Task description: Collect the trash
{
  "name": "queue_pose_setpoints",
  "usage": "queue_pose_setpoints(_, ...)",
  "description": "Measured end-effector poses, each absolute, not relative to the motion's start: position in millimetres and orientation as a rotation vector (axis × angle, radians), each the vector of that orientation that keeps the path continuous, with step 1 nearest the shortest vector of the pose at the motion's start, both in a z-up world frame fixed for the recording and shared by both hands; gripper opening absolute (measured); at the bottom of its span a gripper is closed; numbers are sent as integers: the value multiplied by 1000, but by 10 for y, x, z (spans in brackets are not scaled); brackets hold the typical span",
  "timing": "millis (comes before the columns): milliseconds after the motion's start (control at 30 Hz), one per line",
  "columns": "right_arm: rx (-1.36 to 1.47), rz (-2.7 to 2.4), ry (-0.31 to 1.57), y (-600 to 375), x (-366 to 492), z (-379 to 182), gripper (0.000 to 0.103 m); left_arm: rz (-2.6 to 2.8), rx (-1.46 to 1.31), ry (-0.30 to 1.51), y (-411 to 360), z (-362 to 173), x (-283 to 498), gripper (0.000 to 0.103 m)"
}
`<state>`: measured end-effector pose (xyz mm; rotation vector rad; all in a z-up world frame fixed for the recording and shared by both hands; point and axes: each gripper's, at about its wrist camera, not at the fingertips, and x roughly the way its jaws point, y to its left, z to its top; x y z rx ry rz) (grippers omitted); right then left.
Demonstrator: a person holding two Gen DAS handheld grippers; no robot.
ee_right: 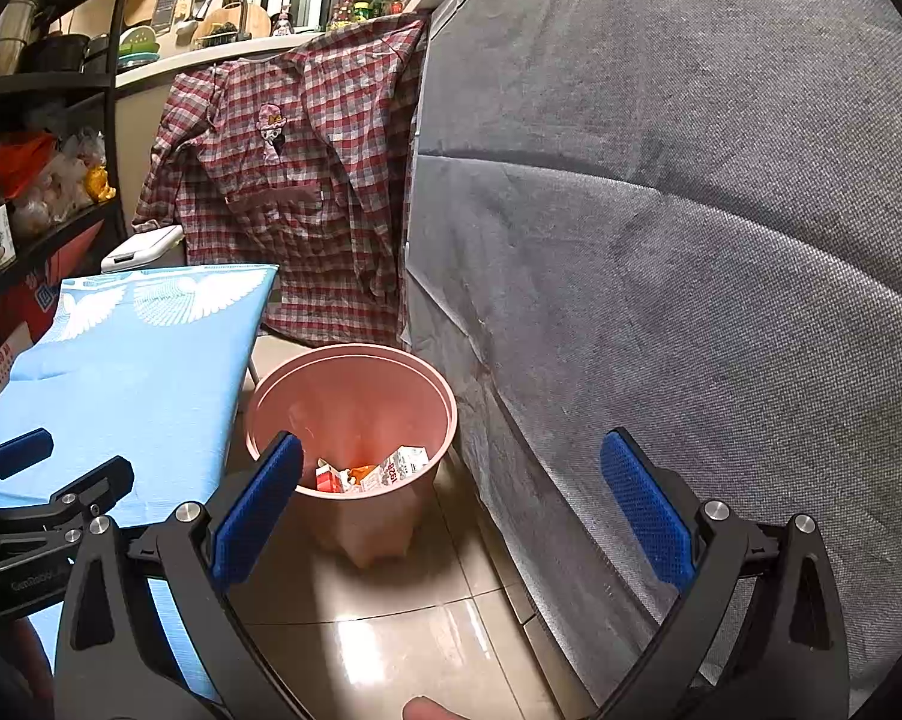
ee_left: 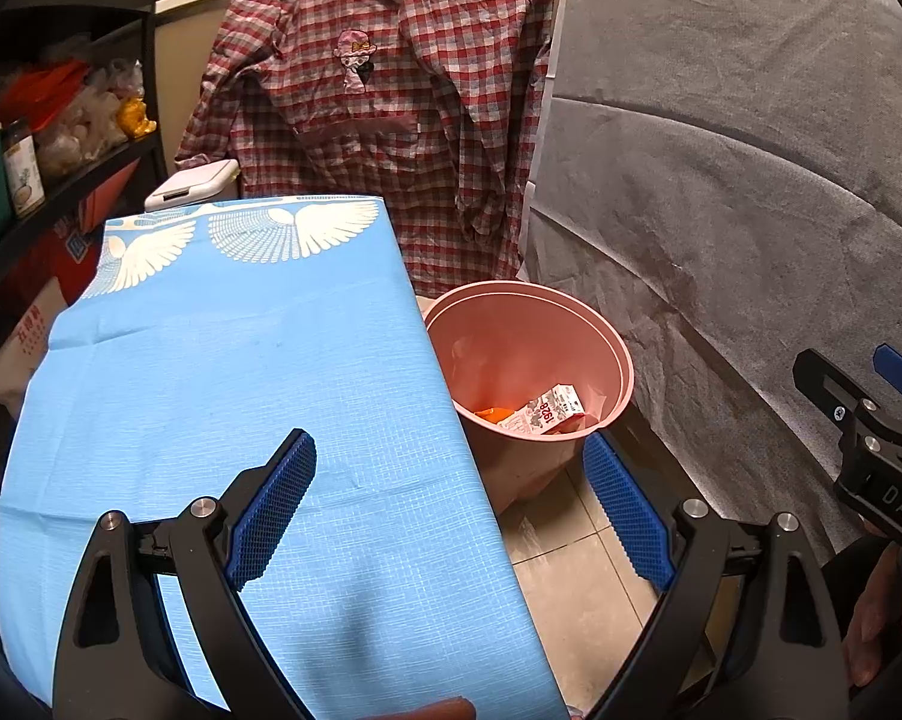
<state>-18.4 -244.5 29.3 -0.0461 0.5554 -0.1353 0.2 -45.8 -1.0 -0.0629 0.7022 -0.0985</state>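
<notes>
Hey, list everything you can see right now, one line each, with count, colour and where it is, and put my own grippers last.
round plastic trash bin: one, pink, on the tiled floor between the table and the grey cloth.
small printed cartons: at least two, white and red, lying in the bin's bottom beside an orange scrap.
cloth-covered table: one, light blue with white wing prints, left of the bin.
checked shirt: one, red and grey, hanging behind the bin.
grey fabric sheet: one, covering the surface at right.
black shelf unit: one, far left, holding jars and bags.
left gripper: black with blue pads, jaws open, empty.
right gripper: same, jaws open, empty.
</notes>
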Motion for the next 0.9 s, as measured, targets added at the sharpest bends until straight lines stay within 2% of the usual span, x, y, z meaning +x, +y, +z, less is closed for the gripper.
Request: queue_pose_setpoints(900,-47,-135,555,-2448,-176,296,98,-102,-65,705,-440,11,1,88)
